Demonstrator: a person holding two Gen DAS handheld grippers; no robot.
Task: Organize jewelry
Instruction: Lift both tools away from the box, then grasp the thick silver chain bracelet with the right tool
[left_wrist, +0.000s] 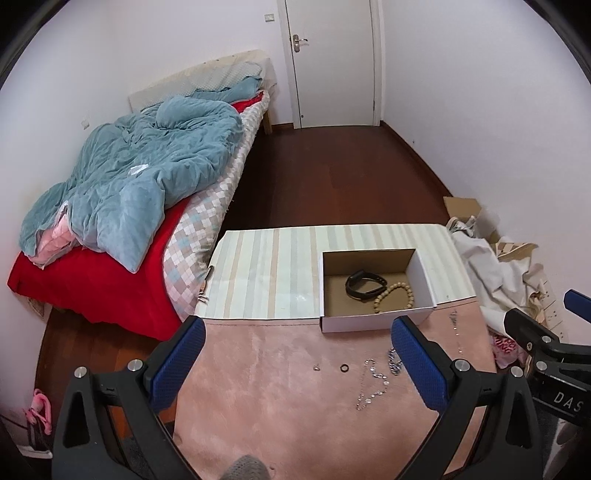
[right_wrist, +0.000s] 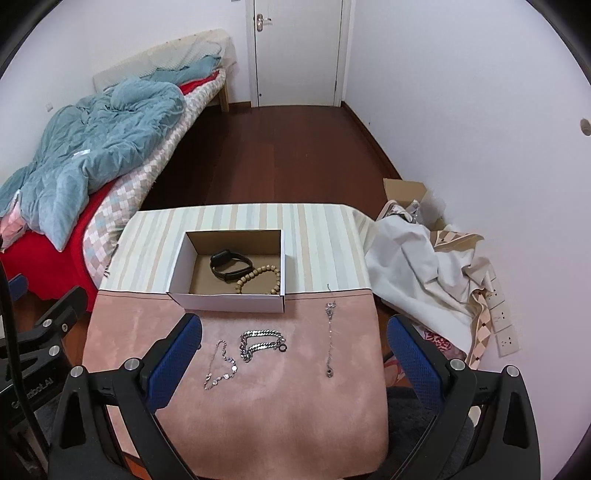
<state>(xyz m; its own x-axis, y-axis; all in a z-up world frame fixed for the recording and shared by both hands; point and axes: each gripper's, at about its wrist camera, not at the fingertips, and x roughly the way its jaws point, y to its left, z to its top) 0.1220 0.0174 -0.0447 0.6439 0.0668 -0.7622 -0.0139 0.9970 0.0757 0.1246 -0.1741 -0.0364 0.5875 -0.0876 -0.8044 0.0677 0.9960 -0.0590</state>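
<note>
Pink-clothed tabletop (right_wrist: 258, 406) carries the chunky silver chain (right_wrist: 260, 341) just ahead of the right tool (right_wrist: 293, 354), lying crosswise, box (right_wrist: 225, 299) beyond; both tools, left tool (left_wrist: 299, 362) included, gape wide, empty.

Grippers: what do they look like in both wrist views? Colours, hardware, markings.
Both match: black plastic frames with triangular cut-outs, silver round bolt heads, and blue textured pads lining the jaws. The left gripper and right gripper each show two wide black arms. In the left wrist view, the other gripper's body carries white lettering "DAS", cut off. In the right wrist view, a black cable crosses the left edge.
</note>
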